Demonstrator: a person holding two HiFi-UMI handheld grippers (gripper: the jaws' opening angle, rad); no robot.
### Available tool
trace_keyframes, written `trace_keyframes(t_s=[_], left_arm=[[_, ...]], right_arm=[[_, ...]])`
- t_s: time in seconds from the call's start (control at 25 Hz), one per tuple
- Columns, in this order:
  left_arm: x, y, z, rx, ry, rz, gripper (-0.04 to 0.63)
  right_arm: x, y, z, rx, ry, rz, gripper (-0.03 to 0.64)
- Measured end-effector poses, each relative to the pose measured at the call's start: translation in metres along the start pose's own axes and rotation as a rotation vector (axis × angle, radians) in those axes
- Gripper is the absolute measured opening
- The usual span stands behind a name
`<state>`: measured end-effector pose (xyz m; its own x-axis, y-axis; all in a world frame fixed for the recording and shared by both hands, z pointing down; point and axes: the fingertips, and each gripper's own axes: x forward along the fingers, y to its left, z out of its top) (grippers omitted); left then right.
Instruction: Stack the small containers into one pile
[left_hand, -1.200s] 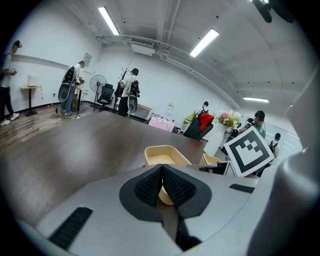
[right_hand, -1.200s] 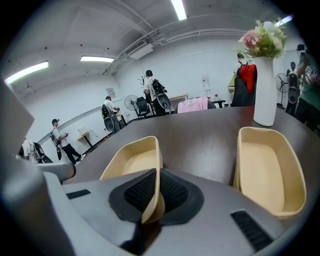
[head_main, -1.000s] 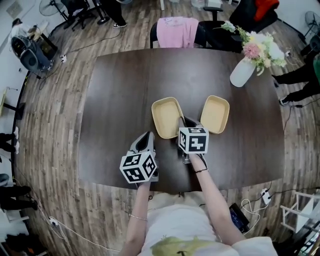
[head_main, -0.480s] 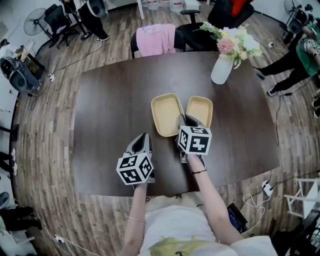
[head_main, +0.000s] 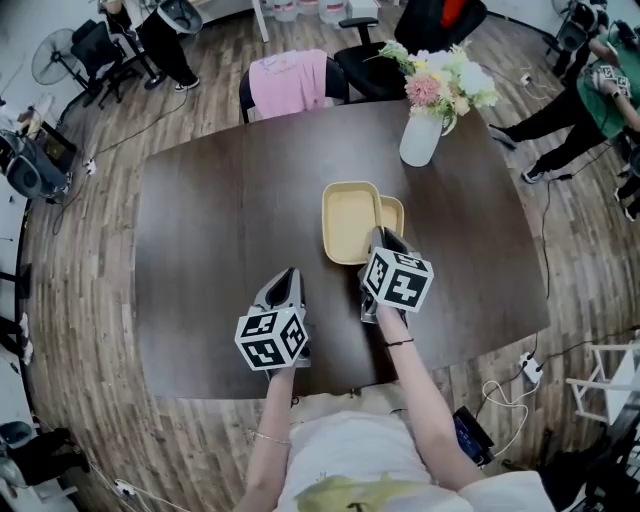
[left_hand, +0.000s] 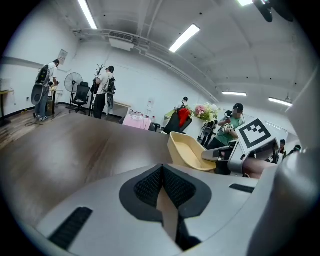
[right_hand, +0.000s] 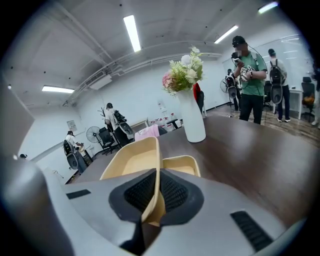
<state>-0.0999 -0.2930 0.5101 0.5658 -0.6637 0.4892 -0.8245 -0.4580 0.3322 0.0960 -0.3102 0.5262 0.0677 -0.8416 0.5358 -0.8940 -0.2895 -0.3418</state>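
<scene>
Two beige containers lie mid-table. My right gripper is shut on the near rim of the larger container, which is tilted up and overlaps the smaller container to its right. In the right gripper view the larger container's thin rim runs between the pads, with the smaller container just beyond. My left gripper hovers over the table left of the right one, shut with nothing in it. From the left gripper view the lifted container shows ahead, with the right gripper on it.
A white vase of flowers stands at the far right of the dark wooden table. A chair draped with a pink cloth is at the far edge. People stand about the room beyond the table.
The right gripper has carried the larger container to the right, from beside the smaller one with a gap to overlapping it. The left gripper has stayed put.
</scene>
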Motion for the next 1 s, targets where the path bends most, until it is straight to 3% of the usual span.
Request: trace_keyframes(t_s=[0.44,1.0], left_arm=[[0.025,-0.027,-0.008,0.027,0.054,-0.059,0.025],[0.034,-0.032,-0.011,0.033,0.077,-0.066,0.025]], right_arm=[[-0.001,-0.057,-0.007,0.102,0.007,-0.139,0.035],[0.002,-0.065,-0.017,0.129,0.021,-0.178,0.035]])
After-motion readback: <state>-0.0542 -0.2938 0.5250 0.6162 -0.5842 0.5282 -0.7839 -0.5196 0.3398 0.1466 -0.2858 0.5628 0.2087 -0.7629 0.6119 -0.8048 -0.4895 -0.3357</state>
